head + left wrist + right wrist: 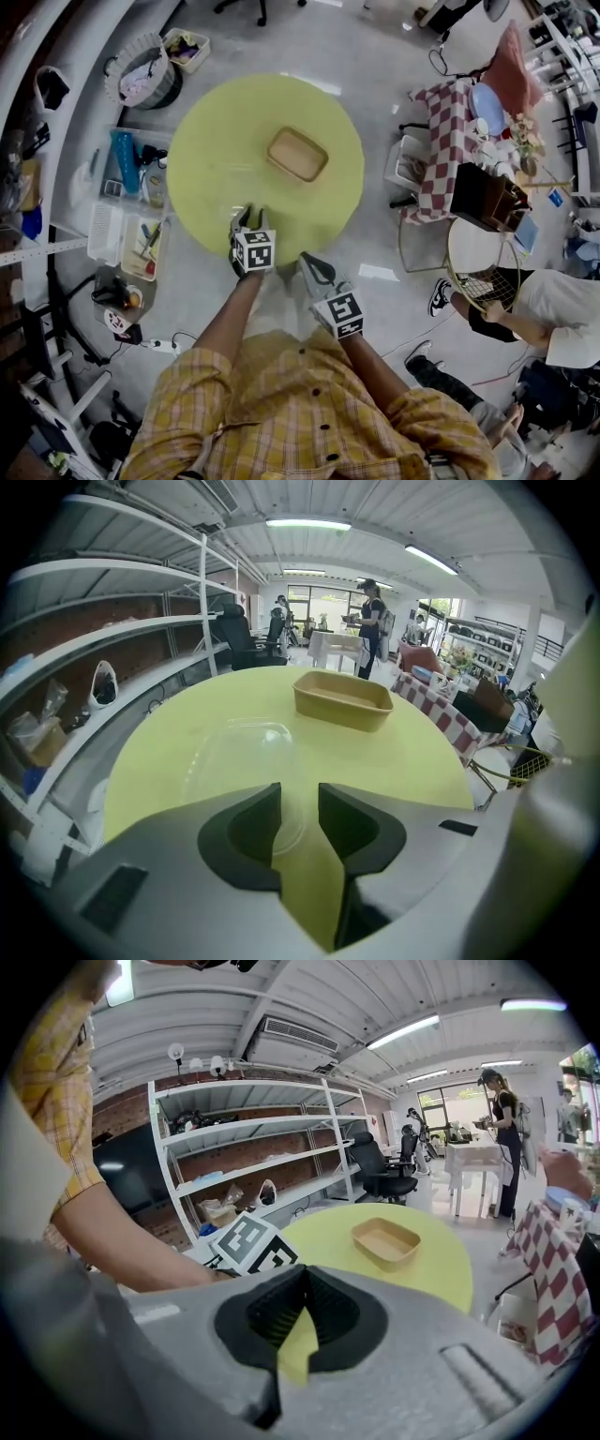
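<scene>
A round yellow table (211,141) carries a shallow tan tray (297,155) near its middle. In the left gripper view the tray (343,699) lies at the far side, and a clear plastic lid (239,757) rests on the table just ahead of the jaws. My left gripper (251,217) hovers at the table's near edge. Its jaws (300,803) stand a narrow gap apart, with the lid's near rim reaching into that gap. My right gripper (315,268) is off the table's near right edge, shut and holding nothing (302,1279). From it, the tray (385,1240) shows far ahead.
Shelving and plastic bins (122,234) line the left side, with a laundry basket (141,80) beyond. A checked-cloth table (450,141) and a small white round table (478,246) stand at right. A seated person (553,319) is lower right. Cables and a power strip (161,345) lie on the floor.
</scene>
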### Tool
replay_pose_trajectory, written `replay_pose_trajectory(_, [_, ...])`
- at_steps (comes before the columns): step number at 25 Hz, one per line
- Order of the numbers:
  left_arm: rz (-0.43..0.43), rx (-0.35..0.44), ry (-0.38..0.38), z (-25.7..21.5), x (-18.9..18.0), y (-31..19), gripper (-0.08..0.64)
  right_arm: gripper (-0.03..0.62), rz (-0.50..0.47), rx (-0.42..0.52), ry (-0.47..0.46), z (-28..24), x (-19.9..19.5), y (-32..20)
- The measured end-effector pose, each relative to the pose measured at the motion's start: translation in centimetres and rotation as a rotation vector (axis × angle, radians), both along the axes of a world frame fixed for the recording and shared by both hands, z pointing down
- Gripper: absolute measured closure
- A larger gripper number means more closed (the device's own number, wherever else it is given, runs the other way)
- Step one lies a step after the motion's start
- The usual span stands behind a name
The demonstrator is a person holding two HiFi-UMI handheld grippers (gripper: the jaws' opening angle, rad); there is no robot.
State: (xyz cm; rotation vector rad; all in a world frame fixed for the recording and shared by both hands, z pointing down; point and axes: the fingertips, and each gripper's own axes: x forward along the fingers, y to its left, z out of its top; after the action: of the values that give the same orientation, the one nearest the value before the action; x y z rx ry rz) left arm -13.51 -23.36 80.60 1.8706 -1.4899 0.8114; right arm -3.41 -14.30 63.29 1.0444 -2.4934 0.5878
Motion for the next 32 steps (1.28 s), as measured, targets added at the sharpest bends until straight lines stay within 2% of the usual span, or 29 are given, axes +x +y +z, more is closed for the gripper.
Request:
replay_pose_trajectory(11, [-0.027, -0.041, 0.014, 1.2, 0.3, -0.8, 0.454, 0.595, 0.022, -0.020, -0.001, 0.6, 0.9, -0.3])
replay_pose_trajectory(18, [-0.002, -0.075, -0.025, 2.5, 0.2, -0.5, 0.454, 0.595, 0.012, -0.007, 0.017, 0.5, 0.8, -0.3])
replay_pose_trajectory(32, [0.000, -0.072, -0.021, 2.4, 0.2, -0.6, 0.480, 0.595, 0.011, 0.006, 0.027, 0.3, 0.9, -0.2])
